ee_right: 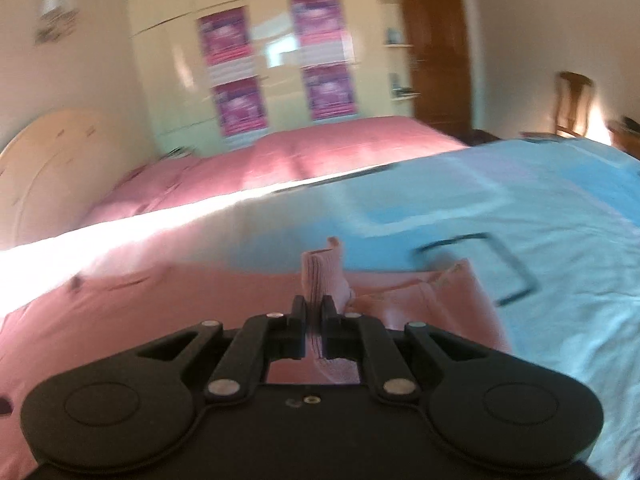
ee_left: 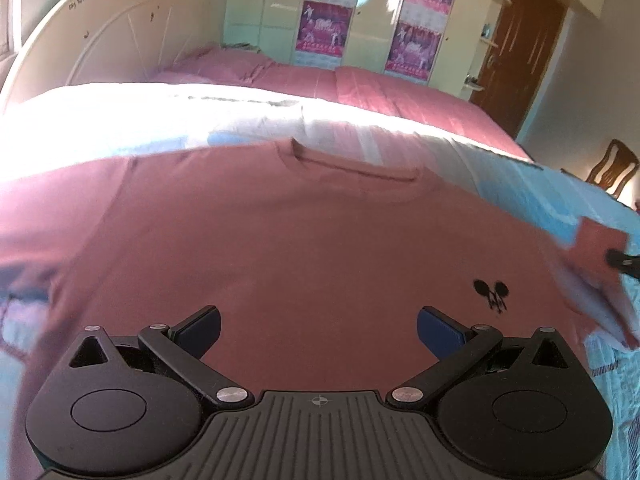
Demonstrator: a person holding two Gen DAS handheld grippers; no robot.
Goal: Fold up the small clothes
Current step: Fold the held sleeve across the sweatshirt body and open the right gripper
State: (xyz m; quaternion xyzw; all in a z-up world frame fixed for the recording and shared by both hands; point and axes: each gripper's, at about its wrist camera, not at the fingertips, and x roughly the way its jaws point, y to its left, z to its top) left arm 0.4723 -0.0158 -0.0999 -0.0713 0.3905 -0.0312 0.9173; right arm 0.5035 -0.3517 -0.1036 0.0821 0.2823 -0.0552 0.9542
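A dusty-pink T-shirt (ee_left: pixel 304 240) with a small black mouse print (ee_left: pixel 491 293) lies flat on a light blue sheet (ee_left: pixel 532 196), collar away from me. My left gripper (ee_left: pixel 318 326) is open and empty, just above the shirt's lower middle. My right gripper (ee_right: pixel 314 312) is shut on the shirt's sleeve (ee_right: pixel 324 272) and holds it lifted off the sheet. The right gripper's tip also shows at the right edge of the left wrist view (ee_left: pixel 618 259), pinching that sleeve.
The blue sheet (ee_right: pixel 540 216) covers the near part of a bed with a pink cover (ee_left: pixel 360 80). A cream headboard (ee_left: pixel 120 36) stands at the left. A wardrobe with posters (ee_left: pixel 324 24), a brown door (ee_left: pixel 524 52) and a wooden chair (ee_left: pixel 612 168) are beyond.
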